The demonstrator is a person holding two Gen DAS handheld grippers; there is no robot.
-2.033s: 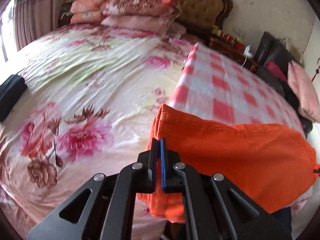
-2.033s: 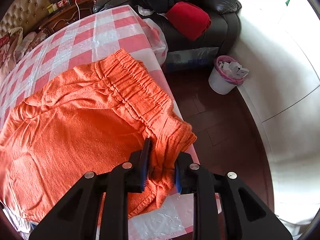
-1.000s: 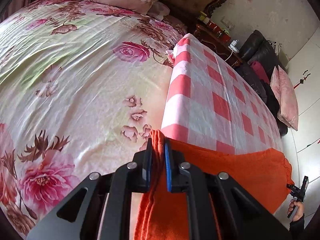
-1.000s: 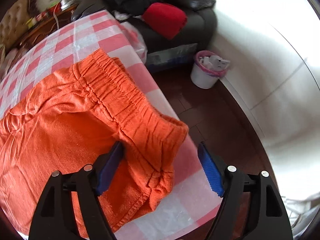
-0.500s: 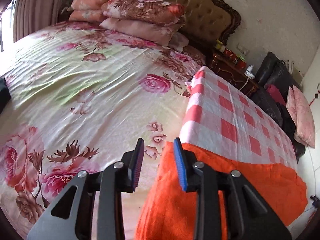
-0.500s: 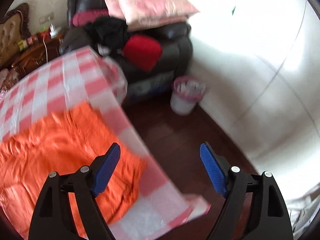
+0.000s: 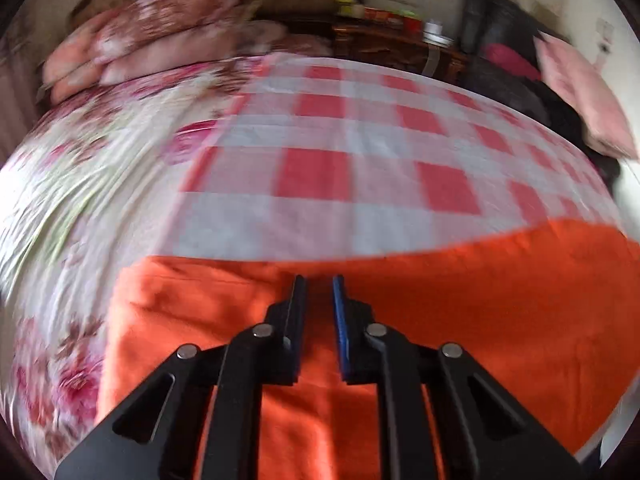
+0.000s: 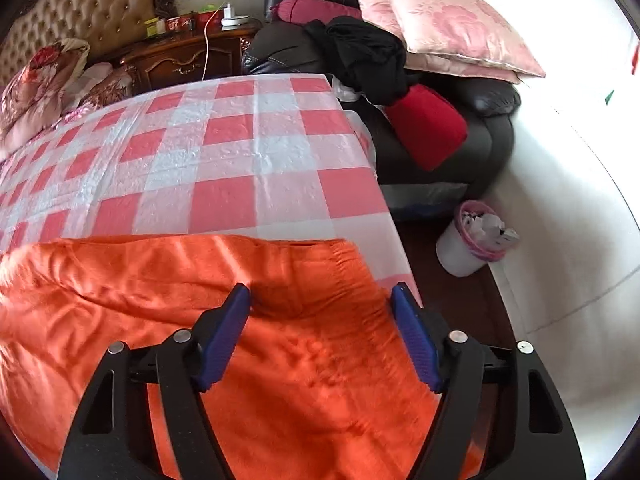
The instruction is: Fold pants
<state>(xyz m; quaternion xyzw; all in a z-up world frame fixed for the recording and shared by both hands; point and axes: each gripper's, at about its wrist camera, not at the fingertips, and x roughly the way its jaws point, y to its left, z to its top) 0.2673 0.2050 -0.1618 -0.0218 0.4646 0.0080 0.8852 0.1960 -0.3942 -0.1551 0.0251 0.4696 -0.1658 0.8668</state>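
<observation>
The orange pants [image 7: 460, 304] lie folded flat on the red-and-white checked cloth [image 7: 360, 168] at its near edge. They also show in the right wrist view [image 8: 180, 304], with the gathered waistband at the right end. My left gripper [image 7: 319, 284] hovers over the pants' far edge, jaws a narrow gap apart, holding nothing. My right gripper [image 8: 320, 300] is wide open above the waistband end, empty. The left wrist view is blurred by motion.
A floral bedspread [image 7: 80, 168] with pillows [image 7: 160, 40] lies left of the checked cloth. A wooden nightstand [image 8: 188, 56], a dark sofa [image 8: 460, 128] piled with cushions and clothes, and a small waste bin [image 8: 472, 244] on the floor stand to the right.
Both grippers let go of the pants. The left swung right from the pants' left corner to over their middle. The right opened wide, lifted away, then came back over the waistband end.
</observation>
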